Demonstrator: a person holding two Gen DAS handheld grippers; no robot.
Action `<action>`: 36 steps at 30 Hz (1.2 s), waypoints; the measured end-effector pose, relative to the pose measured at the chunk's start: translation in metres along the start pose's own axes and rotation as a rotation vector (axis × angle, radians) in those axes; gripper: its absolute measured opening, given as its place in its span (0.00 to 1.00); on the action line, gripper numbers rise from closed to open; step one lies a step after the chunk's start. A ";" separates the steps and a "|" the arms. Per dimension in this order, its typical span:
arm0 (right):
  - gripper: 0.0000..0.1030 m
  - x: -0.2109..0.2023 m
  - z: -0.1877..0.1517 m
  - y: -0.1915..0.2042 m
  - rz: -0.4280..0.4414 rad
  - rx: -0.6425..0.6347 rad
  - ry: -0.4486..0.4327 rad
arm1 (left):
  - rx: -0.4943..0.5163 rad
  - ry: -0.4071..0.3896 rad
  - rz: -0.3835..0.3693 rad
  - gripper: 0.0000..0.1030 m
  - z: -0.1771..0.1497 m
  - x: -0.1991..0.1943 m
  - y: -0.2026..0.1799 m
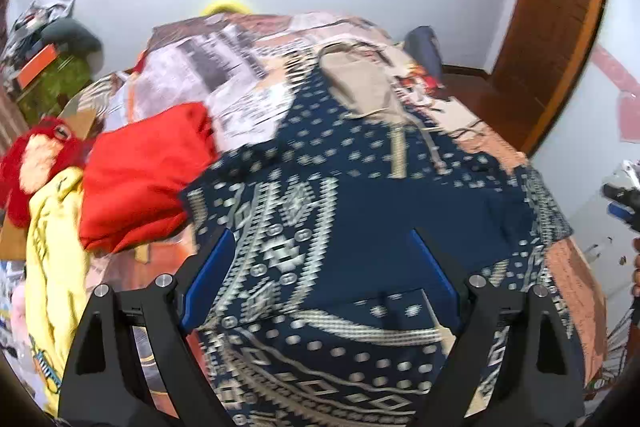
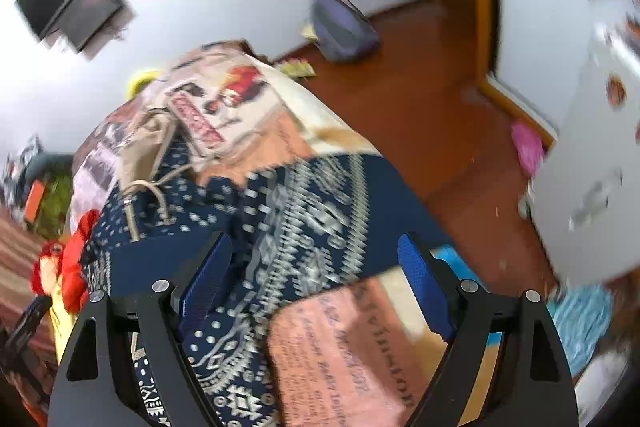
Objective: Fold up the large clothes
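Note:
A large navy garment with a white geometric pattern [image 1: 340, 227] lies spread on the bed; it also shows in the right wrist view [image 2: 288, 211]. My left gripper [image 1: 320, 247] is open and empty, hovering over the garment's middle. My right gripper [image 2: 316, 259] is open and empty over the garment's right edge, where the peach printed bedspread [image 2: 340, 347] shows. Both views are blurred by motion.
A folded red garment [image 1: 140, 179] and a yellow one [image 1: 52, 267] lie at the bed's left. Beige trousers with a drawstring [image 1: 360, 87] lie beyond the navy garment. A red plush toy [image 1: 36, 155] sits far left. Wooden floor [image 2: 420, 87], a purple bag [image 2: 344, 27] and a white cabinet [image 2: 592, 167] are to the right.

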State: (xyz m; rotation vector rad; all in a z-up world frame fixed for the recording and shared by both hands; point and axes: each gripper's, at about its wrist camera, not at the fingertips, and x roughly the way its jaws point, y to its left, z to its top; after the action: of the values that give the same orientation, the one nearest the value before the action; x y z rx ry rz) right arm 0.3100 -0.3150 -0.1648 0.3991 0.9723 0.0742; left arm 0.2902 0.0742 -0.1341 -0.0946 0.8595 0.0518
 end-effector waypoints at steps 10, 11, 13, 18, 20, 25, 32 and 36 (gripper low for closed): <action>0.76 0.075 -0.016 -0.069 0.073 0.268 0.180 | 0.092 0.044 -0.011 0.85 -0.012 0.024 -0.039; 0.71 0.081 -0.016 -0.073 0.091 0.295 0.191 | 0.092 0.049 -0.007 0.85 -0.013 0.026 -0.039; 0.67 0.090 -0.016 -0.078 0.102 0.338 0.188 | 0.089 0.059 -0.001 0.85 -0.016 0.030 -0.037; 0.44 0.103 -0.007 -0.085 0.093 0.411 0.157 | 0.066 0.082 0.012 0.85 -0.019 0.038 -0.029; 0.31 0.107 -0.003 -0.088 0.070 0.429 0.145 | 0.056 0.084 0.017 0.85 -0.020 0.038 -0.026; 0.08 0.098 0.007 -0.069 -0.002 0.334 0.083 | 0.042 0.083 0.024 0.85 -0.023 0.034 -0.019; 0.06 0.039 0.025 -0.013 0.053 0.151 -0.033 | 0.044 0.070 0.030 0.85 -0.025 0.023 -0.013; 0.06 0.006 0.033 0.031 0.120 0.031 -0.109 | 0.026 0.071 0.018 0.85 -0.028 0.019 -0.008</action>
State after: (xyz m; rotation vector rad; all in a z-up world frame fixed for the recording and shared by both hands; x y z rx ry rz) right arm 0.3443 -0.2948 -0.1418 0.4852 0.8421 0.1446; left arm 0.2817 0.0638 -0.1661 -0.0646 0.9319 0.0540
